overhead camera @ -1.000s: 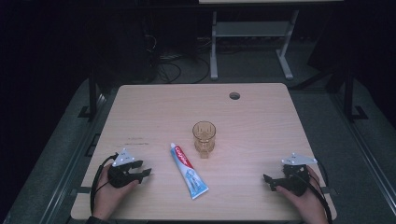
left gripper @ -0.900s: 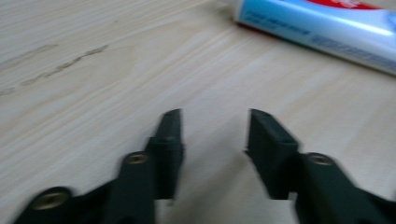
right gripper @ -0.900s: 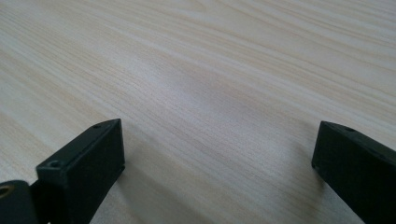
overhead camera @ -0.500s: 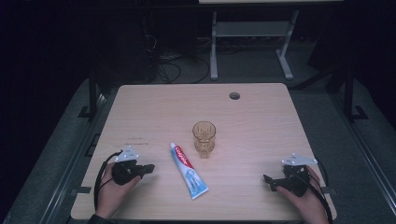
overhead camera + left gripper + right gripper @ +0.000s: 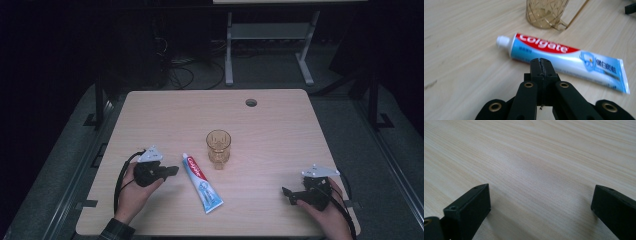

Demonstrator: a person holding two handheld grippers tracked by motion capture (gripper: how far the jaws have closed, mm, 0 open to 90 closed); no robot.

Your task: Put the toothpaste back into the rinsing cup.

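Note:
A Colgate toothpaste tube [image 5: 202,182] lies flat on the wooden table [image 5: 280,125], cap toward the far side. Just beyond it stands an amber cut-glass cup [image 5: 218,147]. My left gripper [image 5: 172,171] is shut with nothing between its jaws, held just left of the tube and pointing at it. In the left gripper view the closed jaw tips [image 5: 541,62] sit right in front of the tube [image 5: 564,56], with the cup [image 5: 545,12] behind. My right gripper [image 5: 287,192] rests near the table's front right corner. Its jaws stand wide open over bare wood [image 5: 541,195].
A round cable hole [image 5: 251,102] sits near the table's far edge. Behind the table are a grey metal stand [image 5: 265,35] and loose cables [image 5: 180,75] on the dark floor. Bare tabletop lies between the cup and the right gripper.
The left gripper's jaws have closed on nothing, and the hand has risen and shifted right toward the toothpaste tube. The right gripper, tube and cup have stayed put.

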